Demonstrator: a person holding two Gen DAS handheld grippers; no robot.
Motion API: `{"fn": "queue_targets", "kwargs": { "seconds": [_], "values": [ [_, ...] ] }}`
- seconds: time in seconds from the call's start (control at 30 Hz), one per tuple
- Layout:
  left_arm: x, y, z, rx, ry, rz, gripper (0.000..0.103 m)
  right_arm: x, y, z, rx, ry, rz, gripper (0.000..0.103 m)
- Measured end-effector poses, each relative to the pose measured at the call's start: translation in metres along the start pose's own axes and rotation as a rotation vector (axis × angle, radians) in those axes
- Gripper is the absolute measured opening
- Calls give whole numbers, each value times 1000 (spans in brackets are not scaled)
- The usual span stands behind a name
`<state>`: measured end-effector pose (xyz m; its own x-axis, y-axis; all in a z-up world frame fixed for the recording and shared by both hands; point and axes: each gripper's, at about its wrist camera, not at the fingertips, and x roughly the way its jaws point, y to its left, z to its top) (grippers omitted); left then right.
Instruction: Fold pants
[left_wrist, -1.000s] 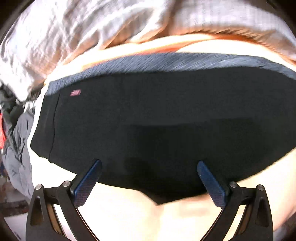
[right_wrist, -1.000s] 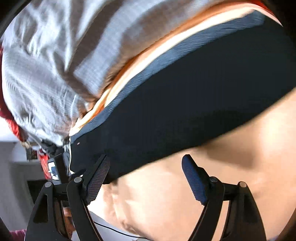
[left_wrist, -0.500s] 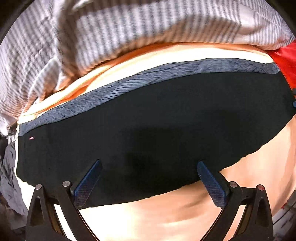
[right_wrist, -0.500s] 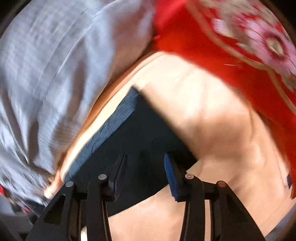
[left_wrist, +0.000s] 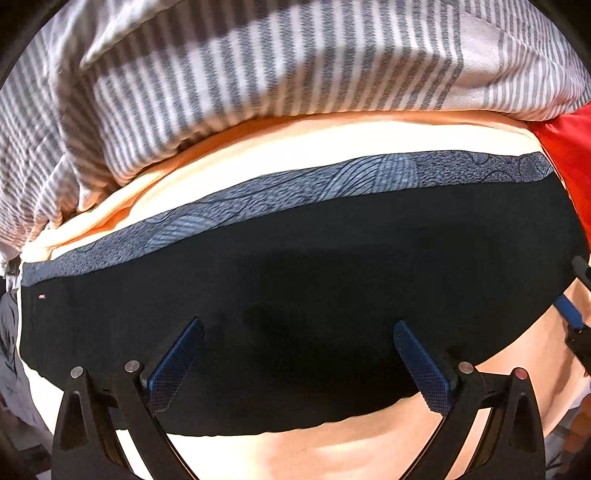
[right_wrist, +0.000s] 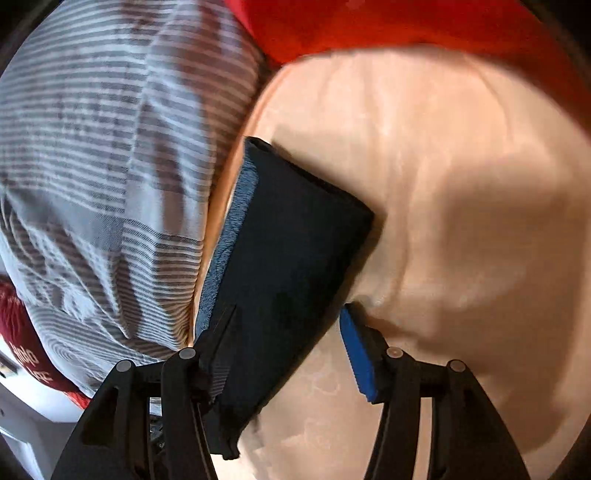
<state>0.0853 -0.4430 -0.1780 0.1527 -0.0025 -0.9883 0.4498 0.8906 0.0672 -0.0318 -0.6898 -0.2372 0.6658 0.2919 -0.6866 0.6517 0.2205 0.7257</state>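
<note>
Lying flat on the pale peach bedsheet, the black fabric pants are folded into a wide band, with a patterned blue-grey waistband strip running along the far edge. In the left wrist view the near edge of the pants curves just behind the left tongs, whose blue-padded fingers stand wide apart over the dark cloth, clamping nothing. A small pink tag shows near the pants' left end.

From the right wrist view the pants appear end-on as a narrow block with a squared far corner. The right tongs are spread apart, straddling the near right edge of the pants: one finger sits over the dark cloth, the other blue pad rests on bare sheet beside it.

Beyond the waistband lies a thin margin of sheet, then a rumpled grey-and-white striped cloth crowding the far side. A red fabric borders the far right. Open sheet spreads to the right of the pants and in front of their near edge.
</note>
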Motion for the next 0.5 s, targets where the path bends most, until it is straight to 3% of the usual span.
{"fn": "queue_targets", "kwargs": {
  "seconds": [0.17, 0.27, 0.37, 0.5],
  "values": [
    [-5, -6, 15, -46, -22, 8, 103, 6, -1, 10, 17, -25, 93, 62],
    [-8, -5, 29, -84, -55, 29, 103, 11, 12, 17, -37, -32, 137, 62],
    [-15, -8, 46, -125, -100, 47, 103, 20, 28, 22, -121, -19, 140, 62],
    [-2, -7, 68, -178, -128, 81, 103, 34, 23, 24, -106, 36, 129, 60]
  ]
}}
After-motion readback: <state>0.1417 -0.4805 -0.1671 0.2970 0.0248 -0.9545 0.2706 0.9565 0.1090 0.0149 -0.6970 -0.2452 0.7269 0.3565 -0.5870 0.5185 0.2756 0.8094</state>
